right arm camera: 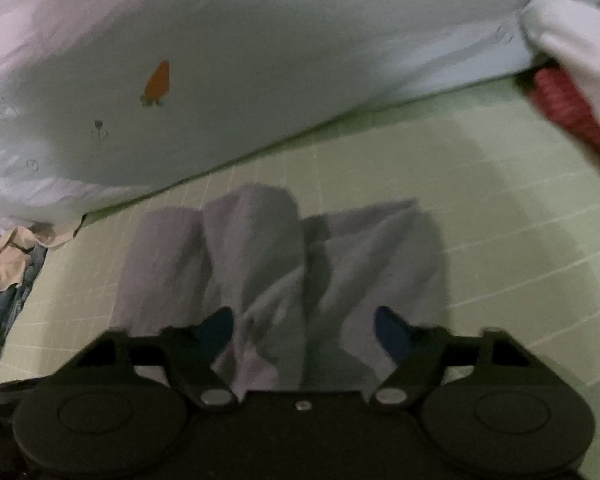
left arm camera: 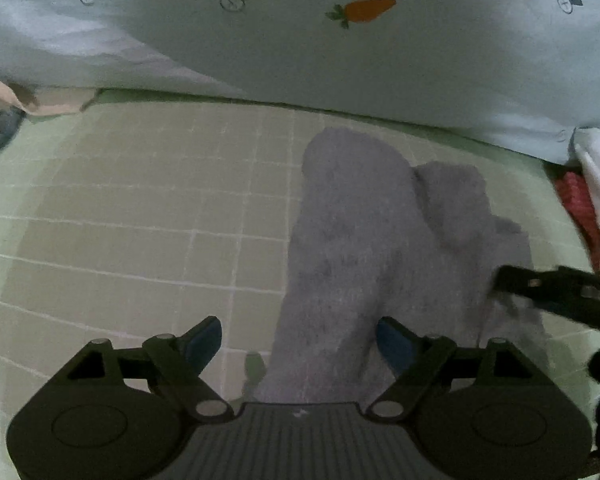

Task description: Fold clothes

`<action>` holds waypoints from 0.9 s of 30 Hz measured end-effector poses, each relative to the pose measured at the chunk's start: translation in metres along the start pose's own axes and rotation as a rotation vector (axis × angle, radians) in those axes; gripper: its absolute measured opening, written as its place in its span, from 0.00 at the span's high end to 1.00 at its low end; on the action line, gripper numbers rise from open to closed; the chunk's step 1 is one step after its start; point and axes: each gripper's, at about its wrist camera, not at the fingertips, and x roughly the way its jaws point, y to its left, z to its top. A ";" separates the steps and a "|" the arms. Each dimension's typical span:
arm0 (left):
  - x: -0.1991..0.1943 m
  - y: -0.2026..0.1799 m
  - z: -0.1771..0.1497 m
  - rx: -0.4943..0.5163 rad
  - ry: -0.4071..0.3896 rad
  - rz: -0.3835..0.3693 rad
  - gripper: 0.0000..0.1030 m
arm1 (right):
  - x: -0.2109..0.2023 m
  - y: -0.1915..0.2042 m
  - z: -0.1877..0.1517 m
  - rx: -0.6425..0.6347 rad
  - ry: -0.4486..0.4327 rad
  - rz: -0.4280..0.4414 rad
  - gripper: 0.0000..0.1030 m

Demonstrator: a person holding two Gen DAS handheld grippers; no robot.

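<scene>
A crumpled grey garment (left arm camera: 379, 240) lies on a green grid mat (left arm camera: 140, 220). My left gripper (left arm camera: 300, 340) hangs over the garment's near left edge. It is open, its blue pads wide apart, the right pad over the cloth and the left over bare mat. In the right wrist view the grey garment (right arm camera: 280, 260) shows upright folds. My right gripper (right arm camera: 303, 320) is open above its near end, cloth lying between the pads without being pinched. In the left wrist view the right gripper (left arm camera: 559, 292) shows as a dark bar at the garment's right edge.
A pale blue sheet with a carrot print (left arm camera: 371, 10) borders the mat's far side. A red cloth (left arm camera: 579, 204) and a white cloth (left arm camera: 599, 168) lie at the right. Beige and blue clothes (right arm camera: 4, 264) are piled at the left. The green mat (right arm camera: 499, 220) is bare right of the garment.
</scene>
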 end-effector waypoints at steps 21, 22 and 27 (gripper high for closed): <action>-0.001 -0.037 -0.001 0.110 -0.042 -0.032 0.13 | -0.051 -0.004 0.004 -0.218 -0.158 -0.040 0.79; 0.002 -0.038 -0.001 0.115 -0.030 -0.036 0.13 | -0.041 -0.018 0.004 -0.172 -0.106 -0.061 0.64; 0.015 -0.035 0.002 0.107 0.010 -0.059 0.11 | -0.025 -0.061 -0.010 0.073 0.003 -0.068 0.27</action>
